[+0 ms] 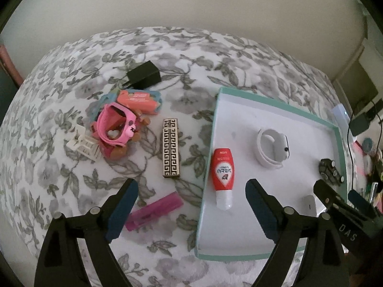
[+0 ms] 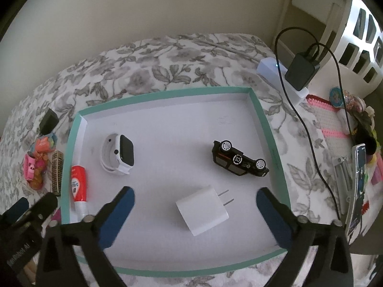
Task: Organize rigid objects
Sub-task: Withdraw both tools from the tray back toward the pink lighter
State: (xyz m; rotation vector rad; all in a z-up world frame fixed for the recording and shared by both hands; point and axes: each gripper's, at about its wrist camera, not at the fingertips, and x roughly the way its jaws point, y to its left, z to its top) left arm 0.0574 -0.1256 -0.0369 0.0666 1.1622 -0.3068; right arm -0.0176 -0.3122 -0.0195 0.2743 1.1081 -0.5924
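Tray [image 2: 275, 143]: a shallow teal-rimmed box with a white floor is set on a floral bedspread [image 1: 191, 47]; four sorted things are seen inside it.
Charger [image 2: 202, 211]: a white plug block lies flat on the tray floor, between and just ahead of the right gripper's fingers, untouched. It is judged light, hard and smooth; its flat opposite sides are the likely hold, the prongs being avoided.
Charger heading: the two prongs are pointed toward the tray's right wall and slightly away from the camera.
Bottle [image 1: 221, 178]: a red squeeze bottle with a white cap lies along the tray's left wall, cap toward the camera, long axis parallel to that wall. It is judged light and apt to roll.
Watch [image 2: 118, 153]: a white smartwatch rests on its looped band, dark face turned right.
Car [image 2: 239, 160]: a black toy car is seen upside down, wheels up, near the right wall.
Still unsorted: a patterned bar [image 1: 170, 147], a magenta lighter [image 1: 154, 211], a pink toy pile [image 1: 115, 129] and a black adapter [image 1: 143, 74] are left on the bedspread, left of the tray.
Left gripper [image 1: 191, 197]: spread wide, nothing gripped, poised over the tray's left edge.
Right gripper [image 2: 195, 202]: spread wide above the charger, nothing gripped.
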